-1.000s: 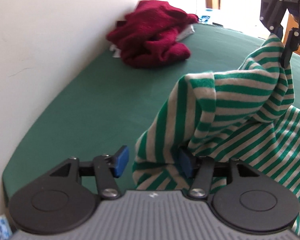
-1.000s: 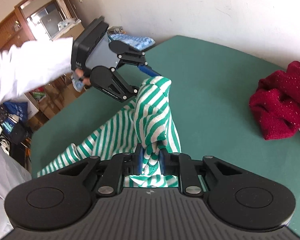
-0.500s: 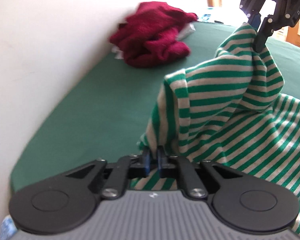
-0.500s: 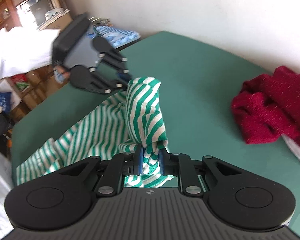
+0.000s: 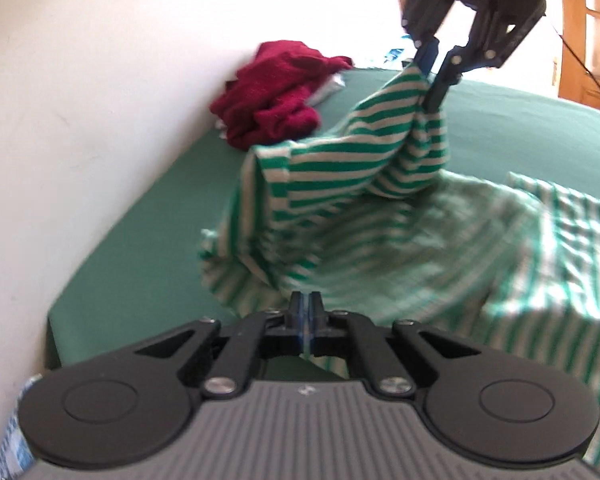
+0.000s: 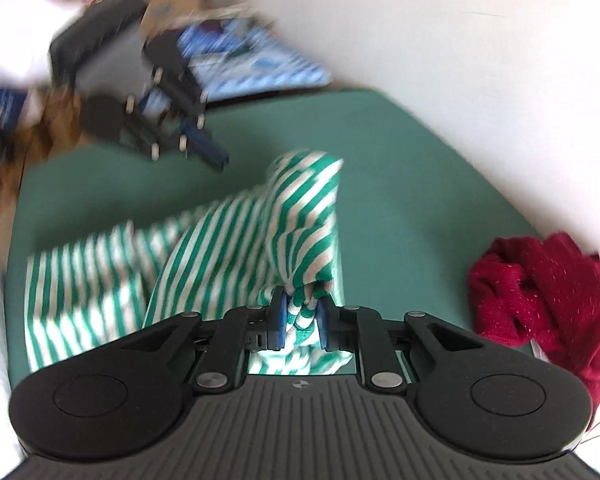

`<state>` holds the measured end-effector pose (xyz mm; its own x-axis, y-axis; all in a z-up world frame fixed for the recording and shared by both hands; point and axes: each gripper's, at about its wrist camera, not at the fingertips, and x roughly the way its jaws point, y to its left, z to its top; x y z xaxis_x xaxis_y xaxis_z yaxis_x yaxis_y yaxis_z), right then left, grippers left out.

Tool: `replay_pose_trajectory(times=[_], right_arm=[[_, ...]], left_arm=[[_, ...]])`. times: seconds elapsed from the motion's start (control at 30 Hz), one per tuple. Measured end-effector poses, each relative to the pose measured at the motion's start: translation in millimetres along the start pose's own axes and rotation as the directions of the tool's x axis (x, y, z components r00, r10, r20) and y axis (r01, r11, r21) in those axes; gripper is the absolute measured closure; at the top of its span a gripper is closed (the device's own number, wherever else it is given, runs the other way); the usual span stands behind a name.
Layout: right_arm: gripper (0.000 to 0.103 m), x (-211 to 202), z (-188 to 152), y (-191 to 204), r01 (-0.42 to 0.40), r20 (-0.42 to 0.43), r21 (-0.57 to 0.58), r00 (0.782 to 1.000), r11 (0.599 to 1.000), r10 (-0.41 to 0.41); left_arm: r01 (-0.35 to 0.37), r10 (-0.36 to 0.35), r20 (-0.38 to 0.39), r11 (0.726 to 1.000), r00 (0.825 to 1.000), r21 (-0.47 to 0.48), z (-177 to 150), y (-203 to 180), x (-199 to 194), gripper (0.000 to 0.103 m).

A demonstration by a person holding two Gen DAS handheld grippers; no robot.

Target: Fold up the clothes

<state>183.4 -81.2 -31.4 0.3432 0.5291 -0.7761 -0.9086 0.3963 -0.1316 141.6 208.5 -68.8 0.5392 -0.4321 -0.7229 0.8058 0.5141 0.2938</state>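
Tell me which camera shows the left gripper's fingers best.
The left wrist view: the left gripper sits sharp and near, fingers pressed together, nothing clearly between. The right wrist view shows it only as a far blur.

1. A shirt (image 5: 340,168) in green and cream stripes fills the centre and lower right of the left-wrist frame.
2. A dark red, white-flecked sweater (image 6: 540,292) sits at the right edge of the right-wrist frame.
3. A plain green cover (image 5: 148,232) spreads across the middle of both frames.
4. Both grippers, left (image 5: 305,304) and right (image 6: 299,316), are black with blue pads.
5. A white wall (image 5: 60,120) fills the upper left.
6. A blue-and-white patterned cloth (image 6: 260,68) lies at upper centre.
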Motion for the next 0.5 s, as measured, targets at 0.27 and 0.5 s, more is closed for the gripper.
replay_pose_trajectory(times=[0.27,0.5], right_arm=[[0.093,17.9,-16.6,18.1,-0.001,-0.062,-0.040,0.998,0.999,-0.002],[0.094,19.2,-18.9,19.0,0.004,-0.051,-0.015,0.999,1.000,-0.005]], left_arm=[[-0.261,0.265,0.022,0.930,0.964,0.258,4.8,7.3,34.9,0.084],[-0.238,0.270,-0.003,0.855,0.963,0.461,27.3,33.9,83.3,0.075]])
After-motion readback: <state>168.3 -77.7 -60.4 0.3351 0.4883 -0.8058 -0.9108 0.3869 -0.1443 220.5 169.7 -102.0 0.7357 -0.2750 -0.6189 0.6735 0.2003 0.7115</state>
